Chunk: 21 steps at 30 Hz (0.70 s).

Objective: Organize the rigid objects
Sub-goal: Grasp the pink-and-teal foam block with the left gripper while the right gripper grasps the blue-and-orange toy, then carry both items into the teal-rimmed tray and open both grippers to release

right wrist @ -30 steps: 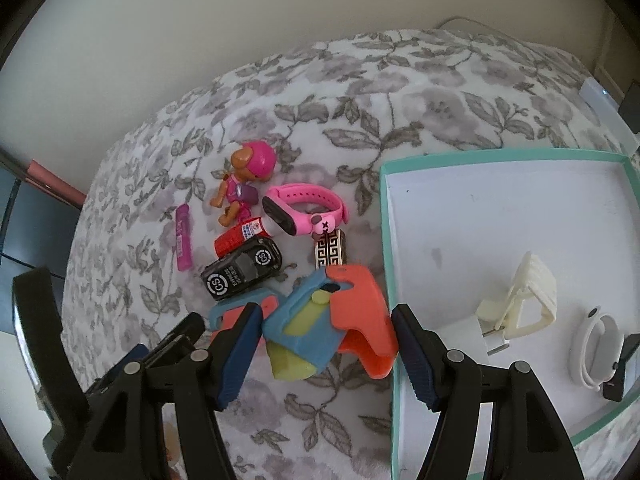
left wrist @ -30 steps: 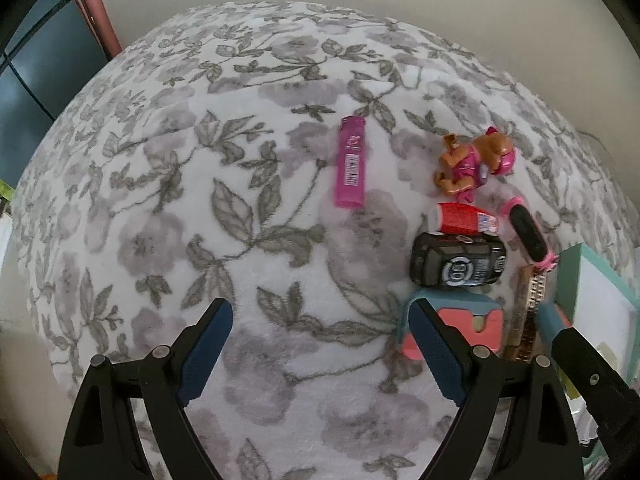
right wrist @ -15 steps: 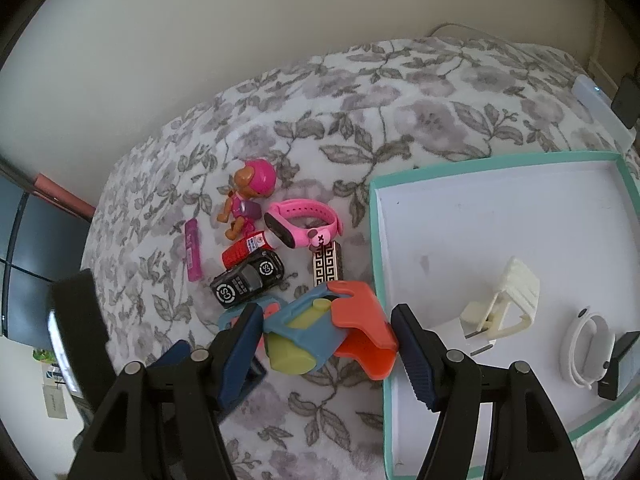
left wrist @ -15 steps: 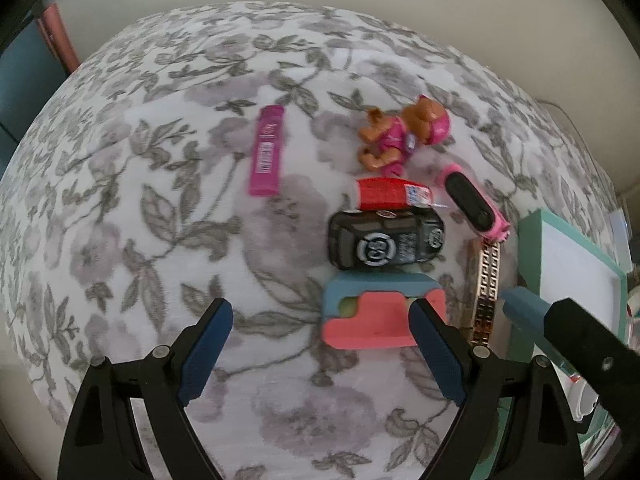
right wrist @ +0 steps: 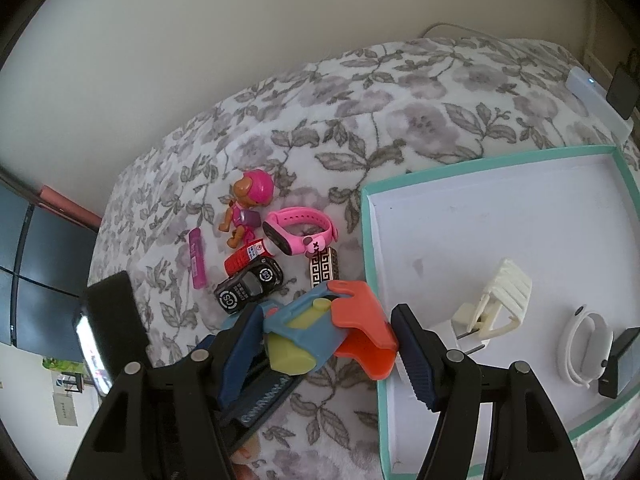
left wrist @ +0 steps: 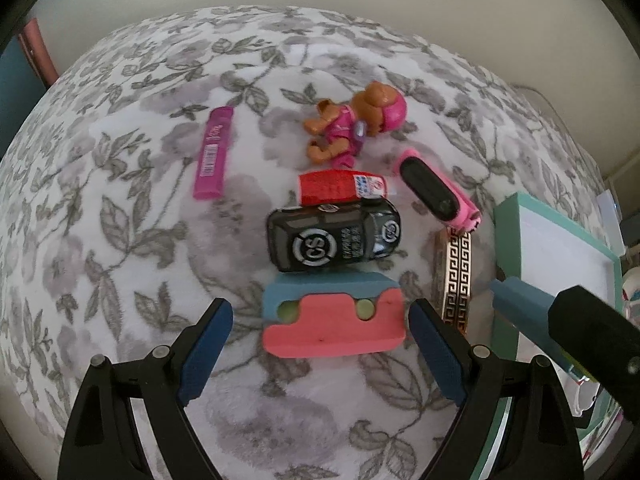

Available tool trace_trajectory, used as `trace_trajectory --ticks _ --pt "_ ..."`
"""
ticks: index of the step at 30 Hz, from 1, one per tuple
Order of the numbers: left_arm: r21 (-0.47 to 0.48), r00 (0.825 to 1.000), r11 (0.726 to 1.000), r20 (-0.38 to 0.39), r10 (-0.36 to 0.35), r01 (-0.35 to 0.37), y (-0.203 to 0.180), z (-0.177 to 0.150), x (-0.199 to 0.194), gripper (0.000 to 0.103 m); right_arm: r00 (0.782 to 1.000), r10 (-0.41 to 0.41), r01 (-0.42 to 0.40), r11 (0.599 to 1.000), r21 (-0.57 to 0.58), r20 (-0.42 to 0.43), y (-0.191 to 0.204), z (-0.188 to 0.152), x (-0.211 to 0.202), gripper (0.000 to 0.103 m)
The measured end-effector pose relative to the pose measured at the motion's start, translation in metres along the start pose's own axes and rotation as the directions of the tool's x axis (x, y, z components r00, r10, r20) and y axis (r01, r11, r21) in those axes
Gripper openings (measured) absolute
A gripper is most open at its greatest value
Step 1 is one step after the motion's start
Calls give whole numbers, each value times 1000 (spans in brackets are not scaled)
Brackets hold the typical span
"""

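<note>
My right gripper (right wrist: 326,344) is shut on a blue, orange and yellow toy piece (right wrist: 320,332), held above the floral bedspread beside the teal tray (right wrist: 370,240). My left gripper (left wrist: 318,344) is open, its fingers either side of a blue and pink foam block (left wrist: 334,316) without touching it. Behind the block lie a black toy car (left wrist: 334,238), a red tube (left wrist: 340,188), a pup figure (left wrist: 352,124), a pink watch (left wrist: 436,196), a pink lighter (left wrist: 212,154) and a patterned gold band (left wrist: 458,276).
The teal tray holds a cream clip (right wrist: 500,304), a white plug (right wrist: 448,328) and a white band (right wrist: 586,340). A phone (right wrist: 106,332) is mounted on the left gripper. The wall runs behind the bed. A dark cabinet (right wrist: 24,264) stands at the left.
My left gripper has swung right and forward, bringing the foam block between its open fingers. My right gripper has risen slightly with the toy piece still held.
</note>
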<state>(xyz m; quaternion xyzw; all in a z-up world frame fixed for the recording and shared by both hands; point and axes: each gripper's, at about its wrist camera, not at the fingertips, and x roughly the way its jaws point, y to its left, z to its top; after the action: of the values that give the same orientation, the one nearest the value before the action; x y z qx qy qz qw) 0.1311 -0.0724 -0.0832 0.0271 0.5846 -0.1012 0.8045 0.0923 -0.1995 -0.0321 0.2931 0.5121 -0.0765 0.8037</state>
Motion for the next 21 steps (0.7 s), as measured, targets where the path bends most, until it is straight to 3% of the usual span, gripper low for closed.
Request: trace_trajectory --ticks 5,13,16,21 --pt "13 1000 1000 -14 23 -23 -3 0 7 90 1000 5 -5 1000 5 1 -1 0 -1 69" --pt "-22 1000 1000 -13 -7 7 6 4 5 90 1000 7 -7 1000 7 0 -2 1 -1 69" --pt "-22 1000 1000 -13 -20 20 7 7 3 73 1000 8 -8 1000 9 1 -2 0 -1 69" --pt "-40 1000 999 -21 -9 8 10 10 -4 73 1000 11 -11 1000 20 6 -5 1 -5 69"
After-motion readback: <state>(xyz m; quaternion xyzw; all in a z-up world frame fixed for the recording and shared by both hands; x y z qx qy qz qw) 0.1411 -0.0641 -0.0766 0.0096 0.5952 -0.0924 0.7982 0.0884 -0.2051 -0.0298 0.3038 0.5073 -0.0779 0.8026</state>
